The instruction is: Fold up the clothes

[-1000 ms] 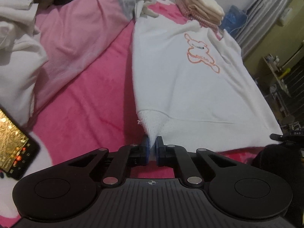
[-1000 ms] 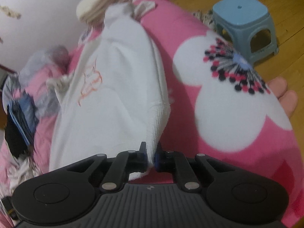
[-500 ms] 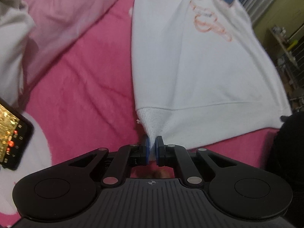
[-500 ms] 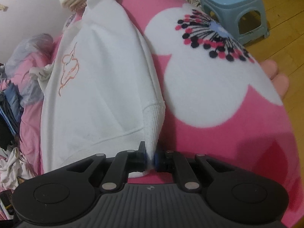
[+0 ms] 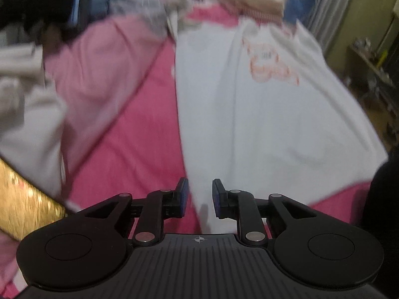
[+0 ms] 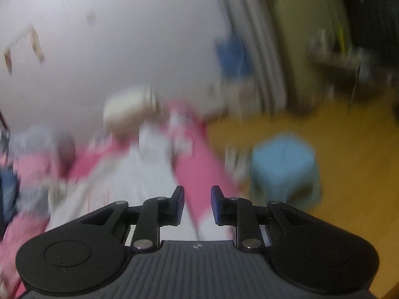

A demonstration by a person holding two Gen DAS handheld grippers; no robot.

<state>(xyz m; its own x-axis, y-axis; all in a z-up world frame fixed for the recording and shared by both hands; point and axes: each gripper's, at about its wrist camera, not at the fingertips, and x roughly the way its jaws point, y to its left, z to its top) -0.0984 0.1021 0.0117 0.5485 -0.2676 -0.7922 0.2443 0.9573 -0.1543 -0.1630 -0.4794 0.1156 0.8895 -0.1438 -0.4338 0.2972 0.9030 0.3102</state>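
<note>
A white sweatshirt [image 5: 261, 114] with an orange bear print lies spread flat on the pink bed cover [image 5: 139, 144]. My left gripper [image 5: 199, 199] hovers over the shirt's near hem corner; its jaws are opening and the pads no longer press the cloth, which lies below the gap. In the blurred right wrist view the sweatshirt [image 6: 129, 184] runs away along the bed. My right gripper [image 6: 197, 203] is lifted above the bed edge, its jaws opening with nothing between them.
A stack of folded cream clothes [image 5: 251, 0] sits at the bed's far end. A loose white garment [image 5: 27, 114] and a lit phone [image 5: 22, 201] lie at the left. A light blue stool [image 6: 284, 167] stands on the wooden floor [image 6: 349, 134] right of the bed.
Both grippers let go of the sweatshirt's hem corners and their jaws parted. The right gripper rose and tilted up toward the wall; the left lifted slightly.
</note>
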